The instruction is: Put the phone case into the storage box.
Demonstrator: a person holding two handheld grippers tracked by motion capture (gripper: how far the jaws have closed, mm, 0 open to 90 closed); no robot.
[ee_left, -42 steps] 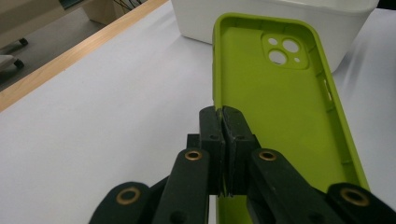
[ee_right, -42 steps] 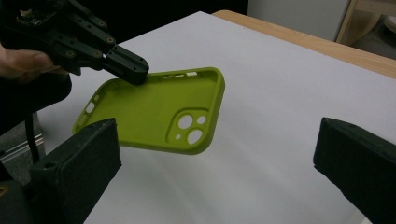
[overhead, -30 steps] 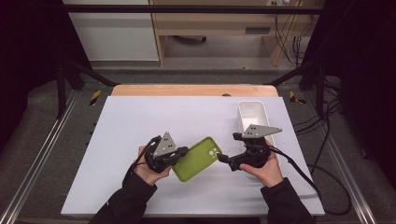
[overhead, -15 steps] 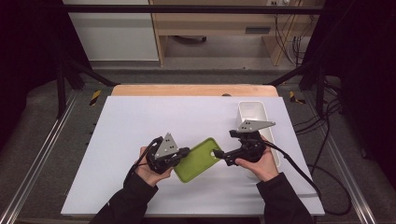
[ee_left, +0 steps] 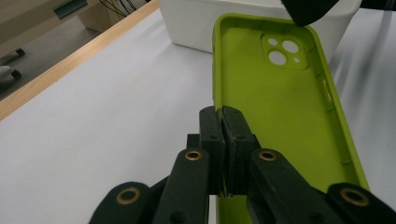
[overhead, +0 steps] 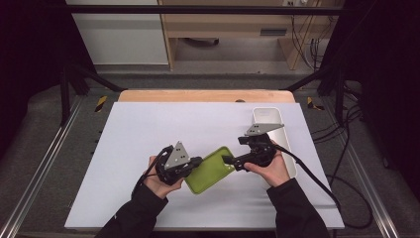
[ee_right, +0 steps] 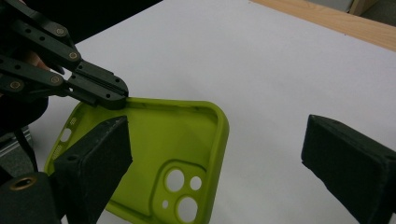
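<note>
Below, the left gripper (ee_left: 223, 121) pinches one long rim of the green phone case (overhead: 210, 168) between jaws pressed together, holding it open side up just over the white table (overhead: 148, 129). Opposite, the right gripper (ee_right: 215, 154) has just been closing, yet its jaws stand spread at the camera-cutout end, pads clear of the case. A good second grip would centre the near corner rim between the pads. Behind stands a white bin (overhead: 270, 121).
</note>
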